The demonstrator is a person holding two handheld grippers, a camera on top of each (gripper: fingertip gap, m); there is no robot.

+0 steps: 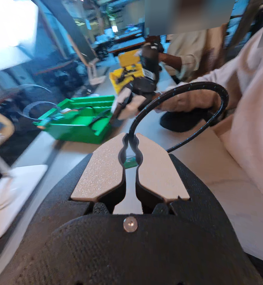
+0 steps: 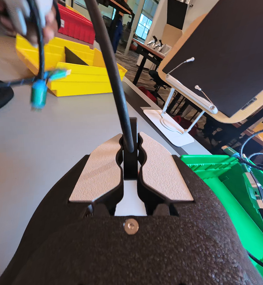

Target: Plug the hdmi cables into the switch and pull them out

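Left wrist view: left hand-held gripper (image 1: 130, 137) clamped on braided cable (image 1: 189, 87) — right hand-held gripper (image 2: 130, 137) clamped on black plug (image 2: 130, 168) above the tabletop (image 2: 50, 131).

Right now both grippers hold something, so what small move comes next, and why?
Probably bring the two ends together and line them up. The left gripper is shut on a braided cable with its green plug between the fingers; the right gripper is shut on a black piece with a smooth cable. Both are off the table, and nothing is mated yet.
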